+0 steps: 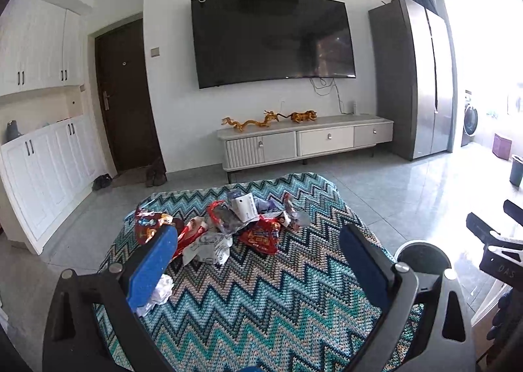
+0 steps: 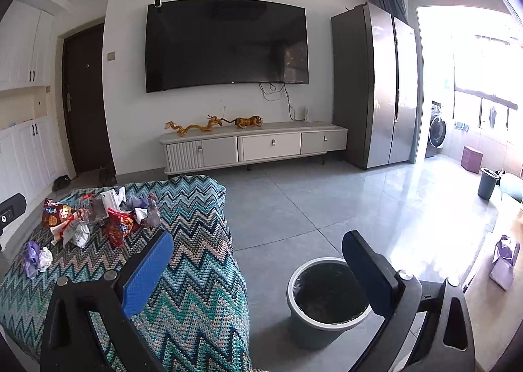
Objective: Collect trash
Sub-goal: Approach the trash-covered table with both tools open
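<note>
Landmark for this record is the zigzag-patterned blanket (image 1: 261,290), which covers a low raised surface in a tiled living room. The left gripper (image 1: 258,254) is held above the blanket with its blue-padded jaws spread wide and nothing between them. The right gripper (image 2: 258,264) is likewise spread wide and empty, its left finger over the blanket's right edge and its right finger over the bin. The trash sits on the far part of the blanket as a loose pile of wrappers (image 1: 228,221): red snack bags, a white box, crumpled silver and white packaging, all touching or overlapping. A crumpled white paper (image 1: 161,290) lies apart from that pile, on the blanket's near left side, just beside the left gripper's left pad; the right wrist view shows a purple scrap touching it. A grey trash bin (image 2: 323,303), lined with a dark bag, stands on the floor just beside the blanket's right edge. Beyond the blanket's far edge a television (image 1: 271,41) hangs on the wall above a low cabinet (image 1: 304,141).
</note>
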`<action>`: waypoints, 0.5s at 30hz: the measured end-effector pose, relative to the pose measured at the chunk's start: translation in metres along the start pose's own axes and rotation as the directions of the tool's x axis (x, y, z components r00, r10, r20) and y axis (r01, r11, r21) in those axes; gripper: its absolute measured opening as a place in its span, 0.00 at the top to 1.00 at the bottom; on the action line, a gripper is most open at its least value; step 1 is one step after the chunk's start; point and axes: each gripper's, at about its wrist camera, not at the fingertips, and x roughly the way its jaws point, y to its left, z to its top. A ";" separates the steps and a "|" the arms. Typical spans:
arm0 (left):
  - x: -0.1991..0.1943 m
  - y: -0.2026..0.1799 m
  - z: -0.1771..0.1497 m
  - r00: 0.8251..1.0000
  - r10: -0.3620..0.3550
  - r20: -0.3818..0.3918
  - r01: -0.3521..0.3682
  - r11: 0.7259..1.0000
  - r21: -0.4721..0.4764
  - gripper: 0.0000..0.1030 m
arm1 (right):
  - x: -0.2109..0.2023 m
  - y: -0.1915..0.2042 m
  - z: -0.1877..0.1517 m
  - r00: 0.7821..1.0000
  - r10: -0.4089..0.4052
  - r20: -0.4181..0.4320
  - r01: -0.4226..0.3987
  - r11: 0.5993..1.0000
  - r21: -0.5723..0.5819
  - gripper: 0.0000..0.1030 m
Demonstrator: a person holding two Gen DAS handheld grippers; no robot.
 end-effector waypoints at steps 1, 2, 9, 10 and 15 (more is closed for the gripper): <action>0.003 -0.001 0.001 1.000 -0.002 -0.003 0.002 1.000 0.006 0.03 | 0.003 0.000 0.000 1.000 -0.002 -0.006 0.002 1.000 -0.002 0.00; 0.007 -0.002 0.002 1.000 -0.005 -0.007 0.005 1.000 0.012 0.03 | 0.006 0.000 0.001 1.000 -0.003 -0.011 0.003 1.000 -0.004 0.00; 0.033 -0.002 0.009 0.999 -0.017 -0.036 0.018 0.999 0.032 0.03 | 0.025 0.001 0.006 0.999 -0.017 -0.033 0.017 1.000 -0.014 0.00; 0.036 -0.001 0.010 0.999 -0.010 -0.037 0.012 0.999 0.034 0.03 | 0.027 0.001 0.007 0.999 -0.019 -0.035 0.019 1.000 -0.016 0.00; 0.049 0.016 0.011 0.999 0.014 -0.042 -0.013 1.000 0.013 0.03 | 0.039 0.001 0.013 0.999 -0.018 -0.047 0.017 1.000 -0.023 0.00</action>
